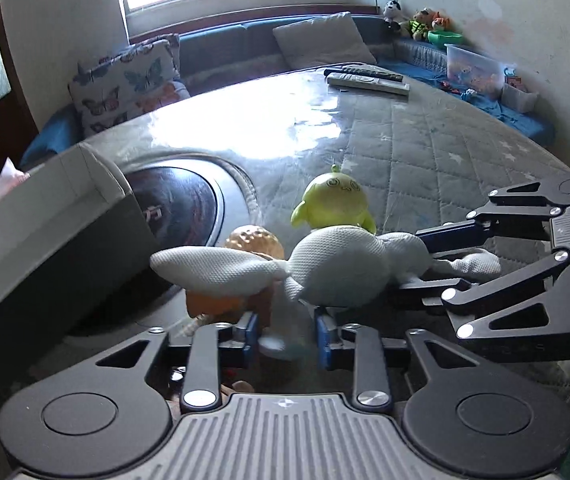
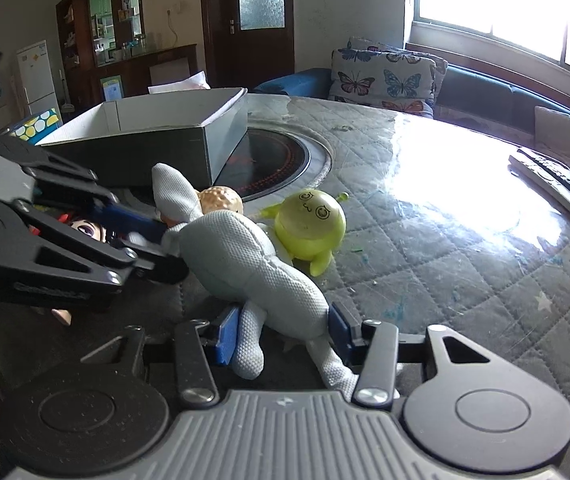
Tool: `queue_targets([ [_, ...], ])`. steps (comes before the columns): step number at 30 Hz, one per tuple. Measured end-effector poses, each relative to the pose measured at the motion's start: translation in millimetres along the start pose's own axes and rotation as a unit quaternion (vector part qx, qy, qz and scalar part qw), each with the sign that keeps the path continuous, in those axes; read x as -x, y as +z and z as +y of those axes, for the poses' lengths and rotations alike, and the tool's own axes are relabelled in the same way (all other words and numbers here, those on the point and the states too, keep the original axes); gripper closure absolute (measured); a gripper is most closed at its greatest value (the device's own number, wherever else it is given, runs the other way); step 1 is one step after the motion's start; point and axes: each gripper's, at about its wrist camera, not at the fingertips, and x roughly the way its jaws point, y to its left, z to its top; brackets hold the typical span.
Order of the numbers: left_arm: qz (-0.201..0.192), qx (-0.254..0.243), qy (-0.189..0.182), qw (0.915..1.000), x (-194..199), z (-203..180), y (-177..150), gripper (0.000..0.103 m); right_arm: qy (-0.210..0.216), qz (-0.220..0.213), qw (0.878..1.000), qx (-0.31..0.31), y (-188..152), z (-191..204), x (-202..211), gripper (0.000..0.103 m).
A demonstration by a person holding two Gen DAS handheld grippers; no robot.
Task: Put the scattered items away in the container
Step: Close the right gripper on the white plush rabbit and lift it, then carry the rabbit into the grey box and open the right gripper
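Little of the tidying looks done. The open grey box [image 2: 157,148], upper left in the right wrist view, shows only bare white inner walls from here; its floor is hidden, so whether anything is already inside cannot be told. At least four things lie outside it on the quilted worktop [image 2: 445,248]: the white plush toy [image 2: 245,264], the green round figure [image 2: 311,226] touching it on the far side, a brown knobbly toy [image 2: 221,200] partly hidden behind the plush, and a doll's face [image 2: 85,230] peeping out at mid left. The plush is the piece in hand, lying across the lower centre of both views, near the box but not in it. The right tongs [image 2: 283,332] are drawn in narrow around its lower body, blue pads [image 2: 227,338] against the fabric on either side, legs trailing toward the camera; this reads as a grip. The left tongs [image 1: 287,336] stand at a moderate gap with a blurred white part of the plush between them, and I cannot tell if they pinch it. My judgement is that the lift into the box is still to come, and then the other toys.
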Motion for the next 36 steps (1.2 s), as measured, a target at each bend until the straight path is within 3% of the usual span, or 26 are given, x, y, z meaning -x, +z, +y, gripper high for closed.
queue_targets([
  [5,-0.026,0.007,-0.009,0.9996,12.3,-0.5,-5.1,0.087,-0.004,-0.001,1.0,-0.003,0.4,1.8,2.3,0.063],
  [11,-0.06,0.027,-0.015,0.9977,36.9,4.3,-5.9,0.089,-0.005,-0.019,1.0,0.004,11.0,8.6,16.8,0.064],
  [19,-0.123,0.075,0.018,0.9894,81.0,48.2,5.5,0.089,0.016,-0.057,0.996,0.059,62.8,41.7,14.6,0.064],
  [27,-0.146,0.116,0.084,0.979,96.2,118.5,18.8,0.089,0.048,-0.081,0.988,0.124,139.3,86.3,-29.6,0.064],
  [36,-0.12,0.187,0.122,0.9673,76.1,192.7,21.8,0.087,0.069,-0.058,0.987,0.137,190.7,119.2,-107.1,0.062],
])
